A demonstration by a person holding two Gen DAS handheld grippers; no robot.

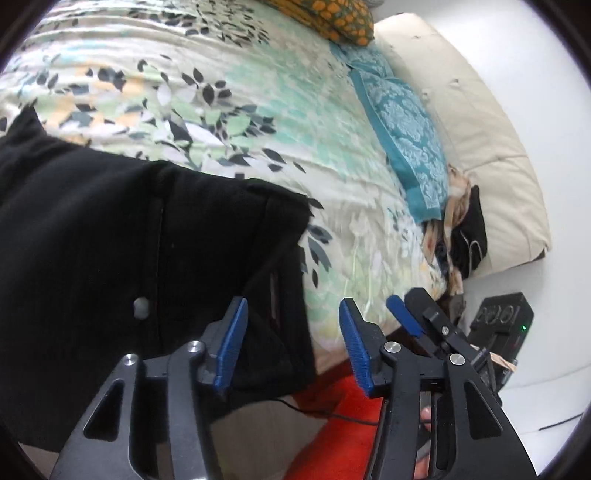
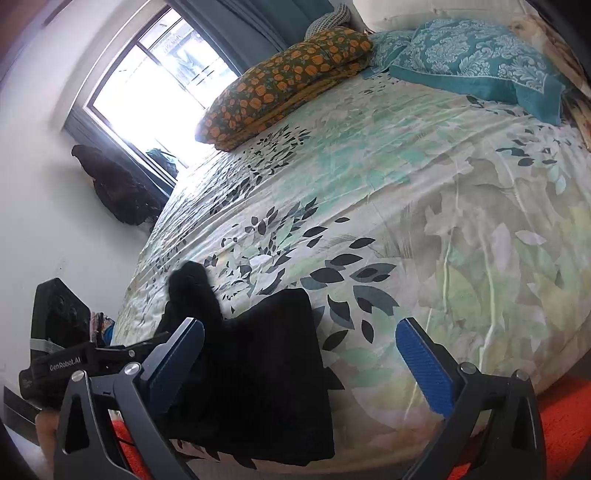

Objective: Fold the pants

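A bed (image 2: 424, 206) with a leaf-printed sheet in cream, mint and dark grey fills most of the room, with a teal patterned pillow (image 2: 476, 66) and an orange-flowered pillow (image 2: 284, 81) at its far end against a cream padded headboard (image 1: 476, 122). On the far left a bright window (image 2: 155, 92) with dark frames and blue-grey curtains (image 2: 258, 22) washes the white wall (image 2: 33, 177) in daylight. A red rug (image 2: 569, 424) lies on the floor near the bed's edge

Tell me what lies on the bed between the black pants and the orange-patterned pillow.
Only bare floral bedsheet separates the black pants from the orange-patterned pillow, shown in the right wrist view.
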